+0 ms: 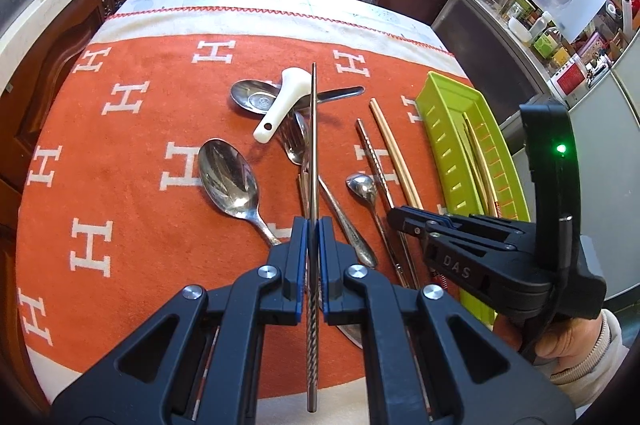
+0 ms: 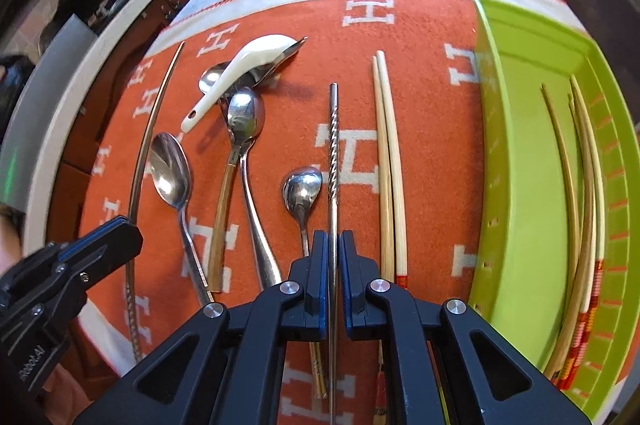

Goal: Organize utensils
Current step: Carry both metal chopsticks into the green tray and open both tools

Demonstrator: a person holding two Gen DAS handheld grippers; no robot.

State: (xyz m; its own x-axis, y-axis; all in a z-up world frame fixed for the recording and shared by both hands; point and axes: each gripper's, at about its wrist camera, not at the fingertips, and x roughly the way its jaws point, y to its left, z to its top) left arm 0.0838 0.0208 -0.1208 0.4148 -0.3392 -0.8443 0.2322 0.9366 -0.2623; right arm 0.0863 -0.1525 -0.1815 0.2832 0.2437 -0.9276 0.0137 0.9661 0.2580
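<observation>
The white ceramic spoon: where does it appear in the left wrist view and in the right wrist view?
Left wrist view: the white ceramic spoon lies above centre, its bowl over a metal spoon, handle pointing down-left.
Right wrist view: the same spoon sits upper left, again across that metal spoon.
Shared landmark: the green tray, at the right in both.

bare cloth (image 1: 120,153) at left; spoons (image 1: 230,177) crowd middle; tray (image 2: 532,161) walls right

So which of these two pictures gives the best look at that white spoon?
The left wrist view. There the white spoon shows whole from above, bowl and holed handle, lying across a steel spoon. The right wrist view catches the white spoon farther off and side-on, so its bowl looks flattened.
</observation>
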